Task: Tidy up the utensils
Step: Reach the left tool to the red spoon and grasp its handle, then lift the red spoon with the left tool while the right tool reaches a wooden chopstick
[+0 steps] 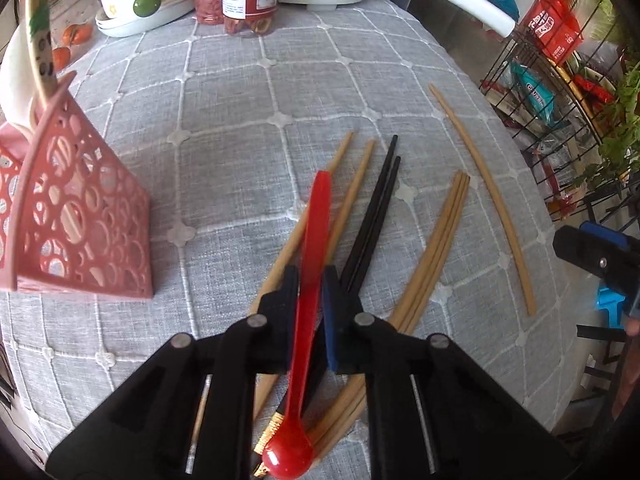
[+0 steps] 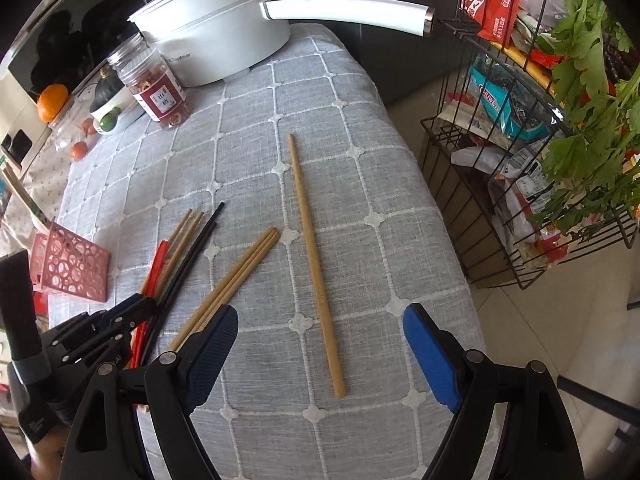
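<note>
My left gripper (image 1: 310, 276) is shut on a red spoon (image 1: 316, 216), gripping its handle; the bowl end (image 1: 286, 458) points back toward the camera. Under it lie wooden chopsticks (image 1: 352, 192), a black pair (image 1: 378, 204), a bundle of three wooden ones (image 1: 444, 228) and a single long wooden chopstick (image 1: 492, 196). A pink perforated utensil holder (image 1: 76, 232) stands at the left with some utensils in it. My right gripper (image 2: 320, 328) is open and empty above the single wooden chopstick (image 2: 316, 264). The left gripper also shows in the right wrist view (image 2: 132, 308).
Grey checked tablecloth (image 1: 240, 100) covers the table. A white pot with a long handle (image 2: 224, 28), snack jars (image 2: 156, 88) and a fruit bowl (image 1: 148, 4) stand at the back. A black wire rack (image 2: 520, 160) with packets and greens stands off the table's right edge.
</note>
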Demonstrator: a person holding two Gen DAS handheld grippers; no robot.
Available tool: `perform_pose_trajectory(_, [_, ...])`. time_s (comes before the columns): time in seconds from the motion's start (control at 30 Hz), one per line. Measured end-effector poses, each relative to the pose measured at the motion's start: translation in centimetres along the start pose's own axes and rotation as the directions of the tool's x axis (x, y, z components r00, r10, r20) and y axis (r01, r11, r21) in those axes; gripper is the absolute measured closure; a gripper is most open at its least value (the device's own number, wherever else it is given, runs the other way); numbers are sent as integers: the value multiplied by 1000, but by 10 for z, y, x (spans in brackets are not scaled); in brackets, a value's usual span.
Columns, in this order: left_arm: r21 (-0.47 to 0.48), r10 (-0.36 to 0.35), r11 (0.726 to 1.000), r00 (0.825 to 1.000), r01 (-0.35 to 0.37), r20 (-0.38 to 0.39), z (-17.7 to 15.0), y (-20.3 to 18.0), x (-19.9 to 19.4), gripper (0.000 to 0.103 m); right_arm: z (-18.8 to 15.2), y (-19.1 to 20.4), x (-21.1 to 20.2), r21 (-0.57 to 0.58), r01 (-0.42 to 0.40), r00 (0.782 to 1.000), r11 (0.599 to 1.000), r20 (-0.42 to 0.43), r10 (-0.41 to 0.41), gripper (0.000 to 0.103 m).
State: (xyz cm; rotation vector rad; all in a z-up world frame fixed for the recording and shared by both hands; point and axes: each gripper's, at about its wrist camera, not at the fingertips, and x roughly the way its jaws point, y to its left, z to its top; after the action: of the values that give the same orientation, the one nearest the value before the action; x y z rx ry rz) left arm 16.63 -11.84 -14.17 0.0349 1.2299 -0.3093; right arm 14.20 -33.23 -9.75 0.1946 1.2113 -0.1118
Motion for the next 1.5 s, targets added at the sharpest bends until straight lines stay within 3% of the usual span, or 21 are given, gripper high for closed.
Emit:
perform_pose_trajectory(0.33, [-5,9,1000,1000,-9,24,2,-1,-3,91,1,-4,5,5,4,1000,1000,-10,-4,17])
perform_pose_trajectory(0.73, [33,-3,999,985,-2,175,-9,-6,-60,92,1,-6,8,19,-34,999,999,-17,34,17])
perform_pose_trajectory(1.0, [53,-67,997,988,60,140,-17,4,-65,92,18,-23,23,80,-93,996,992,15,92,19])
perform_pose_trajectory(1.1, [48,-103,994,991,99,86,-20,8,-56,92,20,-19,34,72,-79,997,994,-14,80,25])
perform_pose_trajectory(1.27, [51,-161,984,979,168,-126,-33,4,-26,92,23,-17,46,74,-64,997,995,-36,67,39])
perform_pose_trajectory(1.3, [53,-158,985,977,167,-140,-36,3,-24,92,23,-16,49,78,-65,997,995,-44,69,42])
perform_pose_trajectory(1.37, [66,-144,986,979,155,-147,-37,2,-22,90,21,-15,55,74,-69,995,995,-72,75,56])
perform_pose_trajectory(1.5, [46,-180,981,976,187,-125,-35,2,-28,75,17,-7,60,2,-27,995,1000,-97,27,85])
